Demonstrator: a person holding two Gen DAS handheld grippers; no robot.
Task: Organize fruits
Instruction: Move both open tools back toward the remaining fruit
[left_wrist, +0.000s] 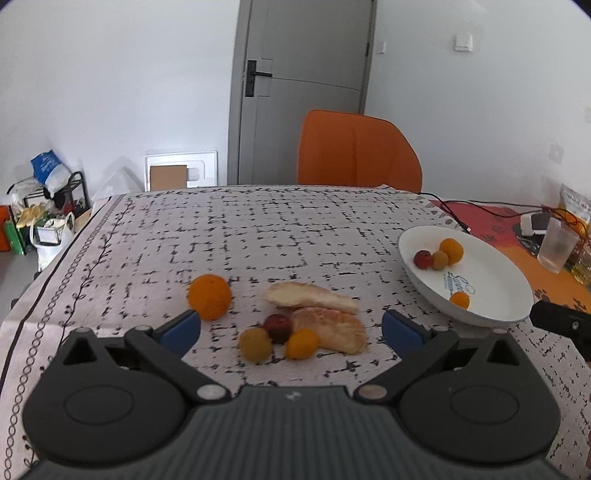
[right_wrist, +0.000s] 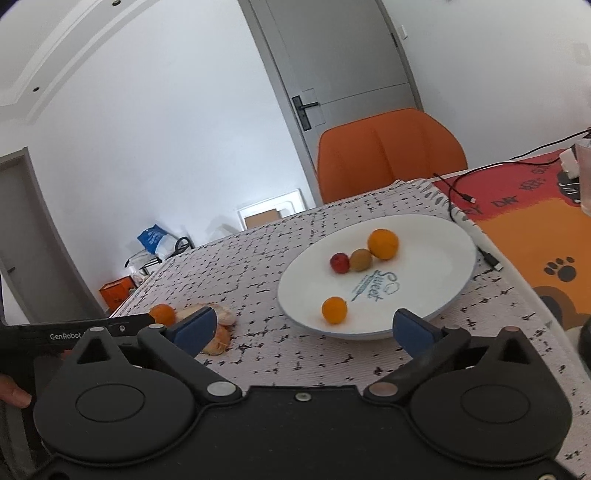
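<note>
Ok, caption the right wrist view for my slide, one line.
Open right gripper before a white plate holding four small fruits, bread left on the patterned tablecloth.

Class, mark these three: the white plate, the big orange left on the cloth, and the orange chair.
white plate (right_wrist: 436, 236): right wrist view, bare far rim.
big orange (left_wrist: 209, 296): left wrist view, middle of its peel.
orange chair (left_wrist: 354, 151): left wrist view, centre of backrest.

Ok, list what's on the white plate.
The white plate holds four small fruits: a red one, a brownish one and an orange one clustered together, and another orange one apart near the front rim. Printed lettering shows; nothing looks hidden.
</note>
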